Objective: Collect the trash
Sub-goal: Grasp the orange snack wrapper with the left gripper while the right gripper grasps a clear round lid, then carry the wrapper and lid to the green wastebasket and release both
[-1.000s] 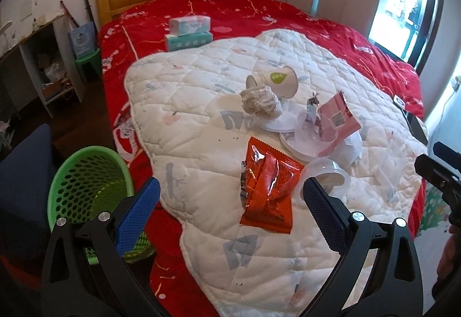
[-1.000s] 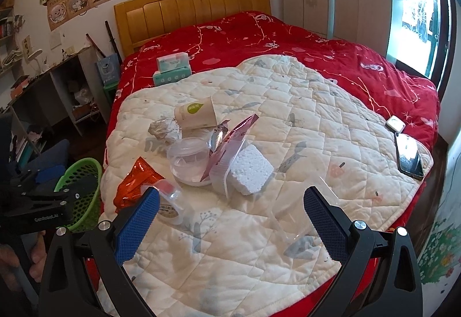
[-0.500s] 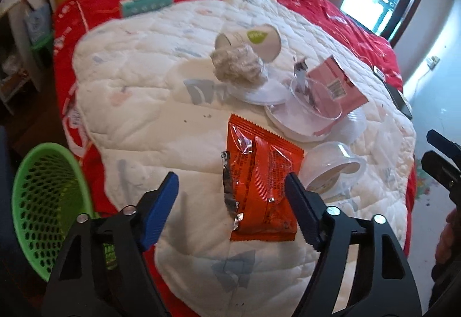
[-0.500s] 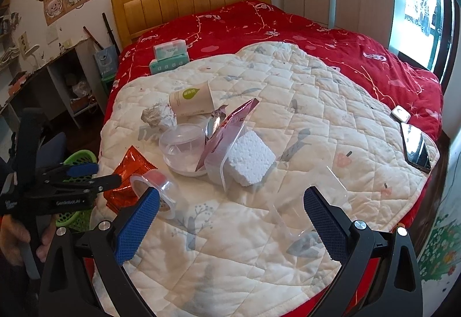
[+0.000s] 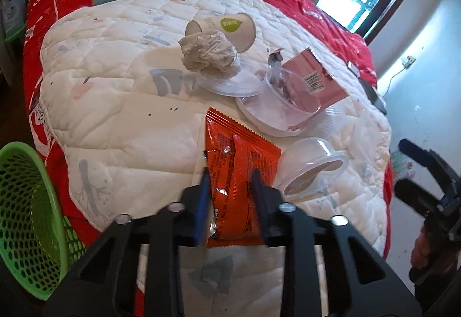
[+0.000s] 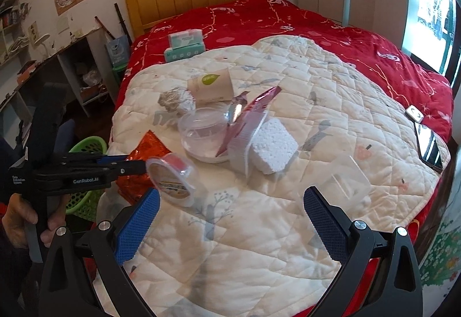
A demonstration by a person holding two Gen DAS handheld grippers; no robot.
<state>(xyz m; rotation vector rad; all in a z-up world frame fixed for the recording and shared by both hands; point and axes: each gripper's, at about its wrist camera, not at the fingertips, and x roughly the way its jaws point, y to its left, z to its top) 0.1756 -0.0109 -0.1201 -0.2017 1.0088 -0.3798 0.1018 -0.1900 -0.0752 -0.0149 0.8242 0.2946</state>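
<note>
Orange snack wrapper (image 5: 234, 173), formerly ahead of spread jaws, now between closing left gripper (image 5: 230, 196) pads, tilted downward; right gripper (image 6: 230, 216) wide, empty.

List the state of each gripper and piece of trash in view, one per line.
left gripper: jaws closing around the orange wrapper
orange wrapper: flat on the quilt
right gripper: open, empty
paper cup: tipped on its side
clear cup: on its side
green basket: upright beside the bed
</note>
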